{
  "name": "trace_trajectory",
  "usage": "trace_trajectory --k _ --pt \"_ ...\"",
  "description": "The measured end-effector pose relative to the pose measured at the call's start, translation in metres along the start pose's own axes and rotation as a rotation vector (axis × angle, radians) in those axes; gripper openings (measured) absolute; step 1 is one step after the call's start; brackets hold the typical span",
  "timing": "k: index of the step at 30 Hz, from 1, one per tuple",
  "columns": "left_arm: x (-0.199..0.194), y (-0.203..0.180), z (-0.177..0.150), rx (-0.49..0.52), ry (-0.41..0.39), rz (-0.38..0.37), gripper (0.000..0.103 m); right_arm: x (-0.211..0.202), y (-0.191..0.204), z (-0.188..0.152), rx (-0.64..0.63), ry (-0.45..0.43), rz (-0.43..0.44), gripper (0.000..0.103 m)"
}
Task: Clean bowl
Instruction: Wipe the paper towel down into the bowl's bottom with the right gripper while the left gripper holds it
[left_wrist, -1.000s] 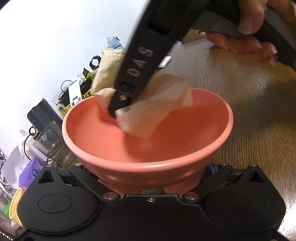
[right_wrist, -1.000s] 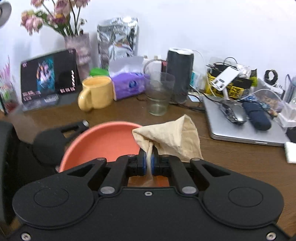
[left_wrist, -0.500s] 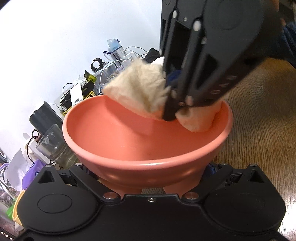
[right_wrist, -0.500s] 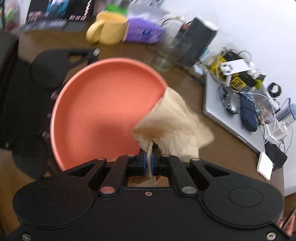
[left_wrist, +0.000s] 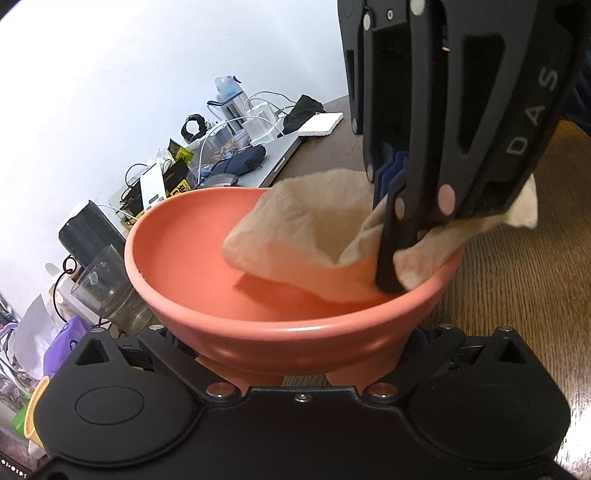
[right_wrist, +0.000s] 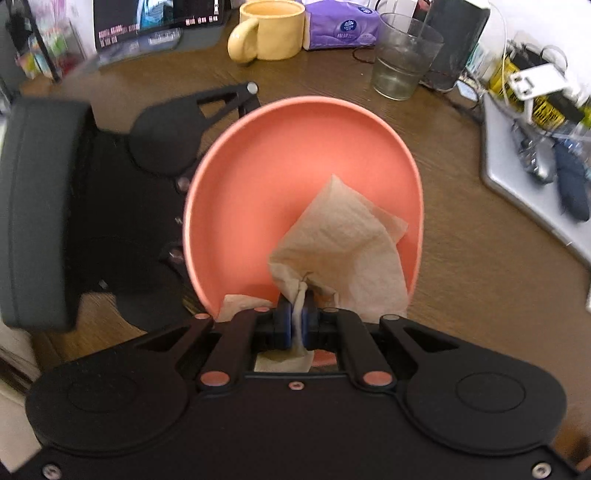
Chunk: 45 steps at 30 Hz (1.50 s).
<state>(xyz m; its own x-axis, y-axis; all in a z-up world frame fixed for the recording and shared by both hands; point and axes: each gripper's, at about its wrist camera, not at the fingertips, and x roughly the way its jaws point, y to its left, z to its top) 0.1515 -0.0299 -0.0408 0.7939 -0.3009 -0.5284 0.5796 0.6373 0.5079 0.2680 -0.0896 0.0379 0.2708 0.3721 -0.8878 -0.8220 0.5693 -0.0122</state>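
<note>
A coral bowl (left_wrist: 207, 266) sits tilted in my left gripper (left_wrist: 300, 349), whose fingers clamp its foot from both sides. From the upper right, my right gripper (left_wrist: 388, 284) reaches down into the bowl, shut on a crumpled beige paper towel (left_wrist: 306, 229). The towel presses against the bowl's right inner wall and spills over the rim. In the right wrist view I look down into the bowl (right_wrist: 295, 155); the towel (right_wrist: 340, 240) is pinched in the right gripper (right_wrist: 297, 319) between its blue pads (right_wrist: 284, 321). The left gripper's black body (right_wrist: 110, 192) lies left of the bowl.
Beyond the bowl on the brown wooden table (right_wrist: 480, 280) stand a clear glass (right_wrist: 402, 59), a yellow mug (right_wrist: 269, 31), a purple tissue pack (right_wrist: 340, 26) and a black cylinder (right_wrist: 460, 37). A silver laptop (right_wrist: 524, 199) under cables and clutter lies to the right, a tablet (right_wrist: 155, 18) at the back left.
My right gripper has swept the towel from the bowl's far left wall round to its right wall and now tips steeply down over the bowl. The left gripper still holds the bowl.
</note>
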Motion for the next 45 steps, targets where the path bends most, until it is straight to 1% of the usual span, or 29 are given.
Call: trace_trajectory --k 7,9,12,16,19,24,30,33,36,40,45 --pt "0.022 0.019 0.007 -0.004 0.003 -0.002 0.099 -0.004 -0.007 0.004 0.078 -0.084 0.118 0.006" --pt "0.023 0.016 0.013 -0.011 0.008 -0.003 0.099 -0.005 -0.009 0.005 0.1 -0.108 0.152 0.006" --pt "0.021 0.015 0.012 -0.014 0.009 -0.003 0.099 -0.007 -0.013 0.006 0.134 -0.147 0.203 0.006" --pt "0.017 0.011 0.01 -0.017 0.01 -0.009 0.099 -0.007 -0.024 0.006 0.19 -0.235 0.265 0.006" --pt "0.015 0.008 0.009 -0.017 0.009 -0.01 0.099 -0.005 -0.03 0.005 0.23 -0.301 0.286 0.006" --pt "0.01 0.002 0.008 -0.021 0.01 -0.014 0.099 -0.006 -0.034 0.006 0.259 -0.406 0.251 0.006" --pt "0.017 0.005 0.01 -0.023 0.008 -0.025 0.099 -0.004 -0.037 0.007 0.283 -0.492 0.127 0.006" --pt "0.017 0.004 0.011 -0.029 0.011 -0.027 0.1 0.001 -0.038 0.01 0.29 -0.507 0.059 0.006" --pt "0.016 0.001 0.01 -0.036 0.014 -0.021 0.1 0.004 -0.039 0.009 0.299 -0.514 0.033 0.006" --pt "0.013 -0.002 0.011 -0.028 0.013 -0.011 0.099 0.004 -0.036 0.008 0.271 -0.517 -0.046 0.006" --pt "0.01 -0.007 0.011 -0.022 0.011 -0.003 0.099 0.001 -0.033 0.006 0.24 -0.507 -0.12 0.005"
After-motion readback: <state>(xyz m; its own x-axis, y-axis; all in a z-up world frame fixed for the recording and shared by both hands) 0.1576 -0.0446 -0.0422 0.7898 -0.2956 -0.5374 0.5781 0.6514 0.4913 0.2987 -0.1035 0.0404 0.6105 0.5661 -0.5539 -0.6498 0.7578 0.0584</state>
